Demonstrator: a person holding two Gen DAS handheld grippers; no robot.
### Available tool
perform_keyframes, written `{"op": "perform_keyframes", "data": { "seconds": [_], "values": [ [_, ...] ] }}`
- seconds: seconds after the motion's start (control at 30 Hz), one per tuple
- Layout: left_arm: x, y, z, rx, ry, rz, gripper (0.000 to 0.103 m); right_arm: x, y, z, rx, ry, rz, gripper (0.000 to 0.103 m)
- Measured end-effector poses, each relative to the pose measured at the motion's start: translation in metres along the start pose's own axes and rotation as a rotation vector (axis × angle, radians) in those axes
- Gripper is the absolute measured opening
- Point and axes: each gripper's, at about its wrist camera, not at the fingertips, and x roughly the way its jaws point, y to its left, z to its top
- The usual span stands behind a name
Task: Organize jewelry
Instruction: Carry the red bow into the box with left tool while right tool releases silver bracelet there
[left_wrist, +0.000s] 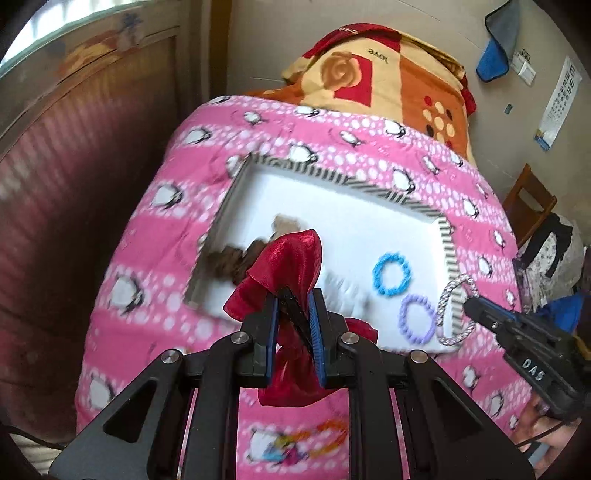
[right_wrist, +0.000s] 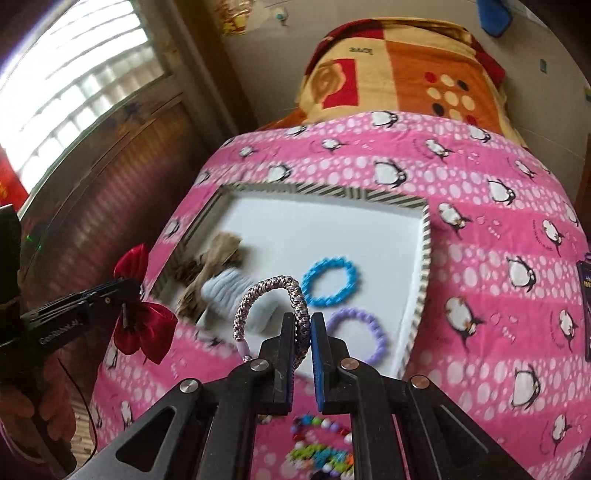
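My left gripper (left_wrist: 295, 295) is shut on a red satin bow hair clip (left_wrist: 291, 258), held above the near left corner of a white tray with a striped rim (left_wrist: 448, 254). My right gripper (right_wrist: 303, 319) is shut on a silver-and-pink braided bracelet (right_wrist: 271, 297), which arches up over the tray's (right_wrist: 424, 266) near edge. A blue ring bracelet (right_wrist: 330, 282) and a purple one (right_wrist: 356, 334) lie on the tray's right side. Brown bows (right_wrist: 218, 258) and a white scrunchie (right_wrist: 236, 291) lie on its left side. The right wrist view shows the left gripper (right_wrist: 125, 290) with the red bow (right_wrist: 142, 326) at far left.
The tray rests on a pink penguin-print quilt (right_wrist: 480, 258) over a bed, with an orange and red blanket (right_wrist: 406, 59) behind. Colourful beads (right_wrist: 321, 443) and an orange bracelet (left_wrist: 328, 437) lie on the quilt near me. A wooden cabinet (left_wrist: 92, 166) stands at the left.
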Motion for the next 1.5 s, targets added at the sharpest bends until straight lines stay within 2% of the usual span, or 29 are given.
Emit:
{"op": "perform_keyframes", "data": {
  "seconds": [0.27,0.53,0.83,1.17,1.33,1.43,1.5],
  "values": [
    [0.04,-0.032,0.046,0.026,0.016,-0.012,0.015,0.028,-0.032,0.031,0.054,0.012,-0.034,0.007],
    [0.1,-0.051,0.07,0.023,0.076,0.019,0.015,0.07,-0.064,0.052,0.074,0.053,-0.081,0.007],
    [0.153,-0.055,0.075,0.025,0.148,0.074,0.015,0.115,-0.087,0.064,0.079,0.111,-0.112,0.007],
    [0.169,-0.052,0.07,0.018,0.164,0.093,0.016,0.134,-0.088,0.064,0.046,0.133,-0.124,0.008],
    [0.169,-0.053,0.07,0.033,0.16,0.1,0.024,0.133,-0.087,0.064,0.049,0.133,-0.117,0.009],
    [0.165,-0.053,0.071,0.037,0.149,0.092,0.039,0.131,-0.088,0.063,0.06,0.13,-0.114,0.012],
    [0.161,-0.054,0.072,0.032,0.138,0.074,0.054,0.126,-0.089,0.063,0.066,0.115,-0.105,0.024]
  ]
}}
